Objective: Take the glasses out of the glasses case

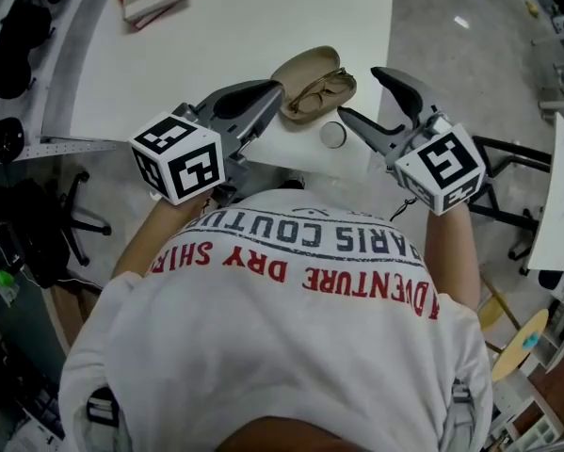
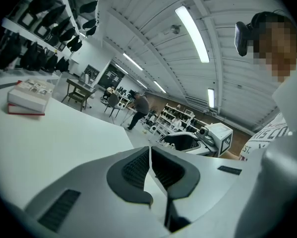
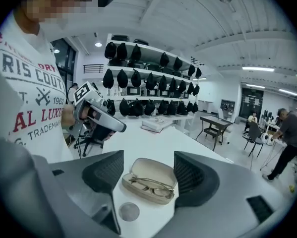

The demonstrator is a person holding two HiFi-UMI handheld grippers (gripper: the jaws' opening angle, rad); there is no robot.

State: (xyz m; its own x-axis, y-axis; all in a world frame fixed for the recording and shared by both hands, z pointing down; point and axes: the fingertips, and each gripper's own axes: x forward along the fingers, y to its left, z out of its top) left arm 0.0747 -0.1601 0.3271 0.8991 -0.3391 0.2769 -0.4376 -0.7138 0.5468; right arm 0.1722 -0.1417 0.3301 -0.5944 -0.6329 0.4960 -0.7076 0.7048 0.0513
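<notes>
Tan and hinged open, the glasses case (image 1: 305, 67) lies by the tabletop's (image 1: 244, 26) near edge, toward its right corner, with the lid on the far side. Thin-framed glasses (image 1: 321, 92) lie folded inside. Their long axis follows the case's, roughly parallel to that near edge, with the right end slanting slightly away.

The step in hand looks like the approach, as nothing is gripped. The right gripper (image 1: 360, 92) hovers just right of the case, its jaws wide apart and empty. The left gripper (image 1: 278, 89), jaws pressed together on nothing, sits at the case's left end, and I cannot tell whether it touches. Next, the right jaws likely need to drop over the frame and pinch gently.
</notes>
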